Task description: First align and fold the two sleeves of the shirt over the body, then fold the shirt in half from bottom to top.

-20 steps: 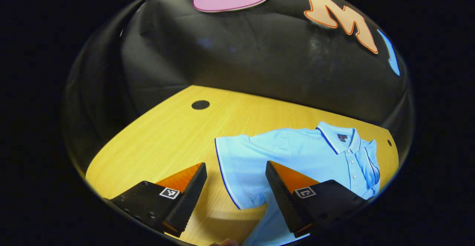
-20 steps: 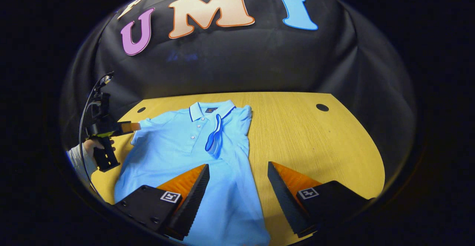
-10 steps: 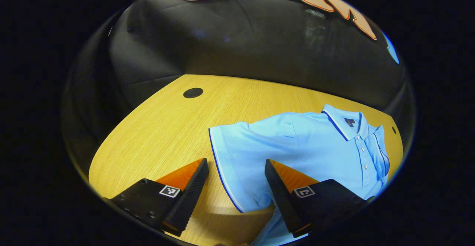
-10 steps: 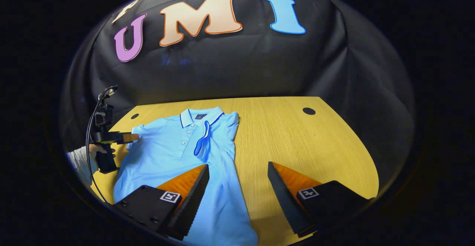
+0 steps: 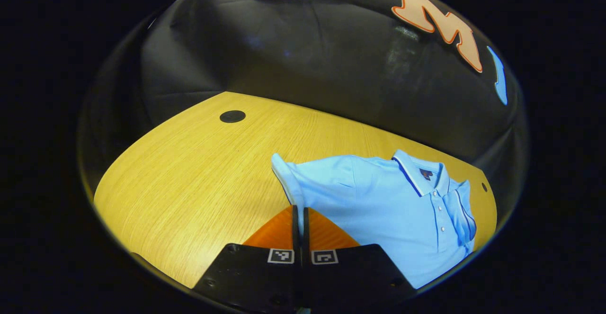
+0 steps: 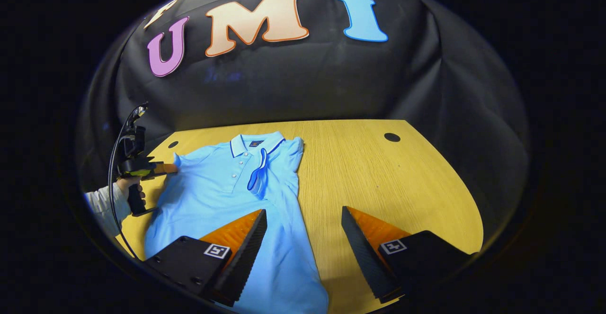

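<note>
1. Toward the worktop's left edge, the shirt lies collar-up; its left sleeve is pinched by the closed left gripper.
2. Across the body rightward the fold is judged to go.
3. Above the hem, the right gripper hangs open.

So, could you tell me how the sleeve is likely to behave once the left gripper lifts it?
Probably floppy: the sleeve already stands up in a limp peak where the left gripper pinches its edge. Probably light, since the shirt lies thin and flat on the table. It may tug the shoulder along, wrinkling the body.
</note>
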Demonstrator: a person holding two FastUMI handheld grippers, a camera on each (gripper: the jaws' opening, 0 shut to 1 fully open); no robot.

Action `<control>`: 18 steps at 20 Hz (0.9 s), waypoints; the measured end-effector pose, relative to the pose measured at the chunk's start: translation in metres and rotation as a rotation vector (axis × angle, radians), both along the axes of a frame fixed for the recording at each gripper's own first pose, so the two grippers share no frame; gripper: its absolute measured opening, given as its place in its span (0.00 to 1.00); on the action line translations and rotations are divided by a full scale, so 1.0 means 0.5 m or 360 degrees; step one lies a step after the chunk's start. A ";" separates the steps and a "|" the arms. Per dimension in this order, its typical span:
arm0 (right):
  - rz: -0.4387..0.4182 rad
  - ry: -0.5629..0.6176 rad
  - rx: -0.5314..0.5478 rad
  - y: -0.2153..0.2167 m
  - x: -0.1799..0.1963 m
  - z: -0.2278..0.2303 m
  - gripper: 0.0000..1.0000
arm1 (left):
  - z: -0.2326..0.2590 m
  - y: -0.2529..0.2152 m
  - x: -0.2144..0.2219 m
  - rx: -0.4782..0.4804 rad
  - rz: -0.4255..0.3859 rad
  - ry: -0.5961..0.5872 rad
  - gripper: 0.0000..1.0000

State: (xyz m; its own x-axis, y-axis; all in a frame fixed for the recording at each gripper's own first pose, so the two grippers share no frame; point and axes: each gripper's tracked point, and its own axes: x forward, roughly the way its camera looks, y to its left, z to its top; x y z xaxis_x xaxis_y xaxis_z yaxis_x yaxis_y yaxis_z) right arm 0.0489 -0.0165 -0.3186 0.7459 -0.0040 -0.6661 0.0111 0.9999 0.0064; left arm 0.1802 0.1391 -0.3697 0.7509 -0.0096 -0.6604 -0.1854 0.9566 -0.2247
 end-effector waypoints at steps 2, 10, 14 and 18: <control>-0.0005 -0.0021 -0.0001 -0.003 0.000 0.006 0.96 | 0.035 -0.031 0.010 -0.0005 -0.0067 -0.0043 0.00; -0.0072 -0.0087 0.0037 -0.015 -0.014 0.032 0.95 | 0.140 -0.215 0.041 0.0005 -0.0410 -0.0190 0.00; -0.0101 -0.0100 0.0037 -0.023 -0.022 0.038 0.99 | 0.126 -0.313 0.018 -0.0007 -0.0605 -0.0156 0.00; -0.0110 -0.0087 0.0045 -0.015 -0.022 0.031 0.99 | 0.084 -0.353 0.004 0.0038 -0.0675 -0.0100 0.00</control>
